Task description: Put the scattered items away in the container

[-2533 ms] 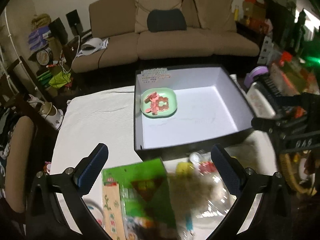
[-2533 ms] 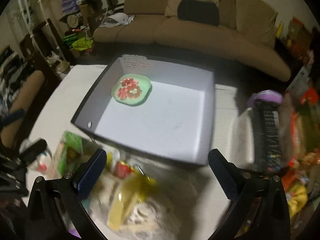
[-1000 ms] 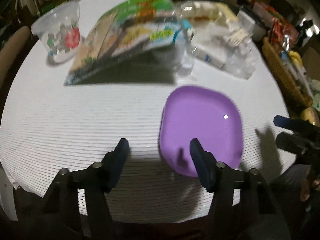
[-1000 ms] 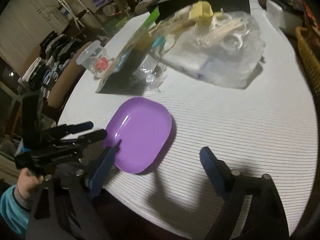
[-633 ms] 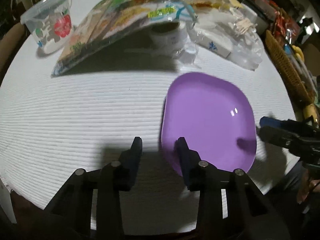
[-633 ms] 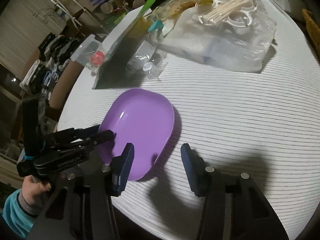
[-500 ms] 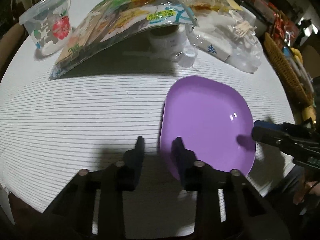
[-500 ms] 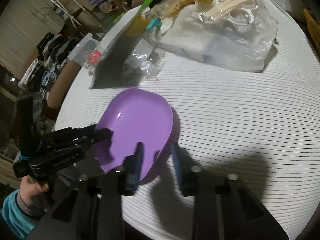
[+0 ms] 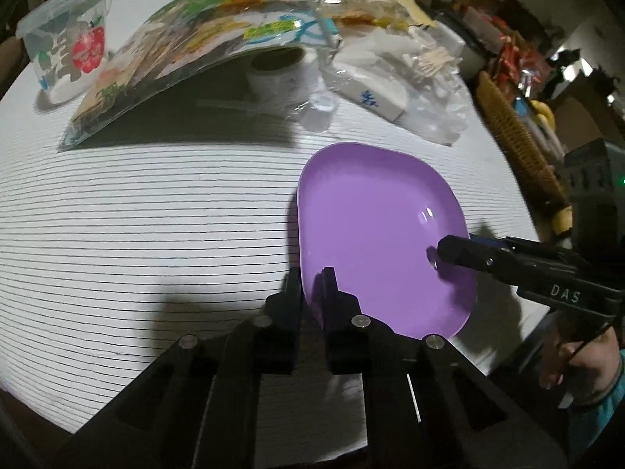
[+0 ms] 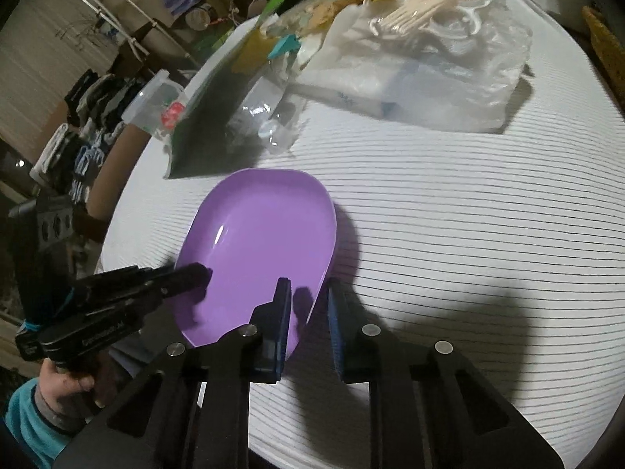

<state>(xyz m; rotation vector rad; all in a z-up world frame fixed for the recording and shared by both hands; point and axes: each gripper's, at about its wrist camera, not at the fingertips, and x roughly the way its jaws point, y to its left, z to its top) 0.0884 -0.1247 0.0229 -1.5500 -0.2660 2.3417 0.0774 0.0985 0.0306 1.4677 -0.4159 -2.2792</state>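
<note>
Both grippers have closed on the glossy purple plate [image 9: 375,226].

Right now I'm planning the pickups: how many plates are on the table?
1. The purple plate lies near the table's front edge, pinched at opposite rims by the left hand-held gripper and right hand-held gripper. The clutter behind could hide more.

A: Where did the left wrist view look from?
B: Low over the striped tablecloth [image 9: 156,215], near the purple plate [image 9: 375,226], facing the clutter beyond.
A: The right wrist view?
B: The plate's opposite edge, equally close. Both views shared plate [image 10: 261,242] and cloth [image 10: 449,215].
</note>
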